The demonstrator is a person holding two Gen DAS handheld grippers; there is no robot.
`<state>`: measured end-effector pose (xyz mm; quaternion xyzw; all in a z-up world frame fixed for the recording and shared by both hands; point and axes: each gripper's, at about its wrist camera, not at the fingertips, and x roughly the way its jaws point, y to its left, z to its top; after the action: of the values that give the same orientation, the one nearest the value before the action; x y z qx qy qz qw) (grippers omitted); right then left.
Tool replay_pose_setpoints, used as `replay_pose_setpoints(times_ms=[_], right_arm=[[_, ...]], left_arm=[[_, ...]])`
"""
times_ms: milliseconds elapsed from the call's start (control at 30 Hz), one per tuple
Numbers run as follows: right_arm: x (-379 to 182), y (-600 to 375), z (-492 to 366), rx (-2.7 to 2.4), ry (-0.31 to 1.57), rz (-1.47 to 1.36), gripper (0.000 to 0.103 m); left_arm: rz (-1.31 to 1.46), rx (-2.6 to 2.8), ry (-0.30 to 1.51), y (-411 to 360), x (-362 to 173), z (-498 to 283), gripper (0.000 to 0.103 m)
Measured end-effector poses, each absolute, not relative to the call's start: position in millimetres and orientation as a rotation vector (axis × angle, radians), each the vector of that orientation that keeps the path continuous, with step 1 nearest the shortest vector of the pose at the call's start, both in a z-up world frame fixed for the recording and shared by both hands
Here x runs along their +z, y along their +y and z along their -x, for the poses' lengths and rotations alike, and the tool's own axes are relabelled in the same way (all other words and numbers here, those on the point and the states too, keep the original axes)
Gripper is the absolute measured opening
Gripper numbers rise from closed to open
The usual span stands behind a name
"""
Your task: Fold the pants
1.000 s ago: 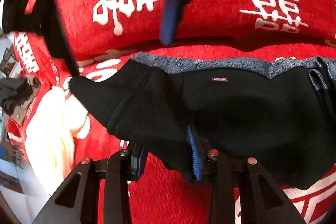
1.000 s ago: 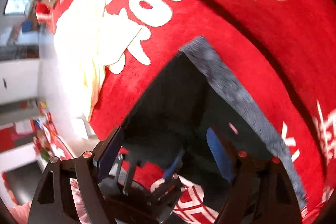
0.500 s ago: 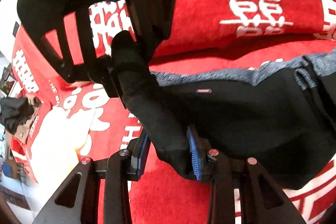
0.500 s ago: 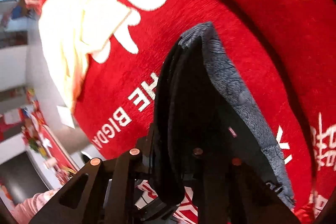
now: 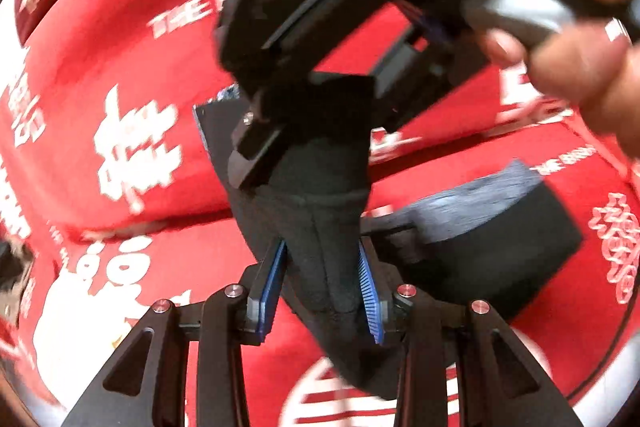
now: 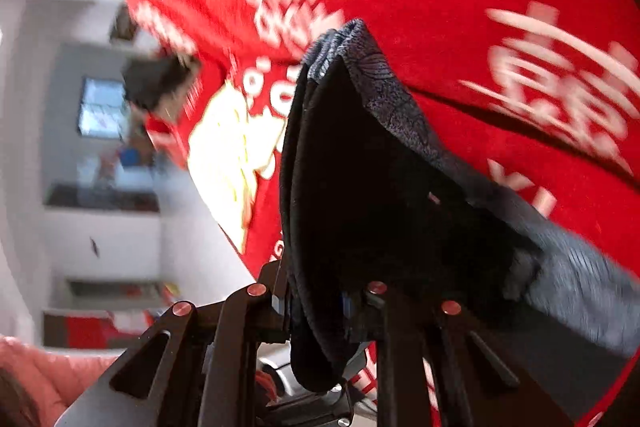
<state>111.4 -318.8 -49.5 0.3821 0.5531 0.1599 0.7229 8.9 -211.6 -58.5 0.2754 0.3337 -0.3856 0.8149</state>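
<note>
The left gripper (image 5: 322,287) pinches a bunched fold of the soft black knit pants with a grey waistband (image 5: 320,227); the right gripper (image 6: 316,303), its jaws having just closed, clamps the cloth's far edge. Limp and light, the pants sag between the jaws; gripping near the waistband looks best. Beyond lies open red printed cloth (image 5: 120,75), with a pale yellow garment (image 6: 224,155) well apart.

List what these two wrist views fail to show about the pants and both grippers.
- Left wrist view: the right gripper is motion-blurred, its fingertips buried in the black pants.
- Right wrist view: the right gripper's pads are hidden behind bunched cloth.
- Both views: the pants' legs and hems are cut off by the edges or folded under.
- The left gripper is sharp, clamped on cloth.
</note>
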Motion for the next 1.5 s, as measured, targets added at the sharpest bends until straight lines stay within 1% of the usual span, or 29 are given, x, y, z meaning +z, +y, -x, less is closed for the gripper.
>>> replay_pose_setpoints(times_ms=[100,233,400,500,600,633,667,700,733,833,933,1067,1167,1300,1400,1500], right_arm=[[-43.9,-361.7,-55.2,0.306,1.130,-0.919,0.019],[-60.7,-415.4,23.4,0.222,1.046,-1.045,0.020],[-100.6,-460.2,92.3,0.122,1.009,-1.157,0.021],[-142.7,-471.4,125.8,0.070,1.022,-1.220,0.022],[-178.3,-466.7,141.0,0.048,1.046,-1.265,0.022],[-185.8,-464.1,144.3,0.052,1.039,-1.275,0.022],[-191.2,-463.8,145.8,0.053,1.032,-1.278,0.022],[-196.2,-463.0,142.4,0.051,1.028,-1.277,0.023],[-200.4,-462.0,143.6,0.051,1.022,-1.276,0.023],[-201.9,-459.8,147.6,0.044,1.004,-1.276,0.024],[-195.4,-462.4,153.5,0.009,1.028,-1.220,0.029],[-172.9,-460.9,161.3,-0.080,1.082,-1.099,0.035],[-155.7,-455.4,167.8,-0.194,1.139,-0.969,0.043],[-147.3,-452.9,184.7,-0.328,1.202,-0.908,0.043],[-151.3,-444.5,194.4,-0.393,1.282,-0.885,0.043],[-155.8,-431.3,194.9,-0.436,1.366,-0.806,0.043]], left_arm=[[-0.628,-0.903,0.701,-242.7,-55.1,26.0,0.036],[-0.710,-1.008,0.697,-284.7,-69.0,71.9,0.036],[-0.822,-1.101,0.705,-325.7,-104.4,121.7,0.037],[-0.906,-1.121,0.737,-338.7,-134.8,141.5,0.036],[-0.966,-1.107,0.760,-340.9,-156.5,146.0,0.037],[-0.985,-1.103,0.759,-340.7,-160.8,147.0,0.038],[-0.993,-1.112,0.757,-339.8,-162.8,147.3,0.049],[-0.983,-1.140,0.772,-338.9,-162.7,147.1,0.056],[-0.972,-1.163,0.789,-338.2,-163.1,146.9,0.065],[-0.962,-1.190,0.806,-332.0,-155.9,145.8,0.065],[-0.927,-1.202,0.845,-321.6,-139.4,136.0,0.065],[-0.864,-1.149,0.904,-306.5,-119.9,113.5,0.065],[-0.828,-1.049,0.938,-291.1,-112.0,84.4,0.065],[-0.743,-0.901,1.053,-270.1,-117.6,30.7,0.065],[-0.684,-0.808,1.143,-254.6,-125.8,9.5,0.065],[-0.641,-0.761,1.186,-241.1,-127.9,-1.0,0.065]])
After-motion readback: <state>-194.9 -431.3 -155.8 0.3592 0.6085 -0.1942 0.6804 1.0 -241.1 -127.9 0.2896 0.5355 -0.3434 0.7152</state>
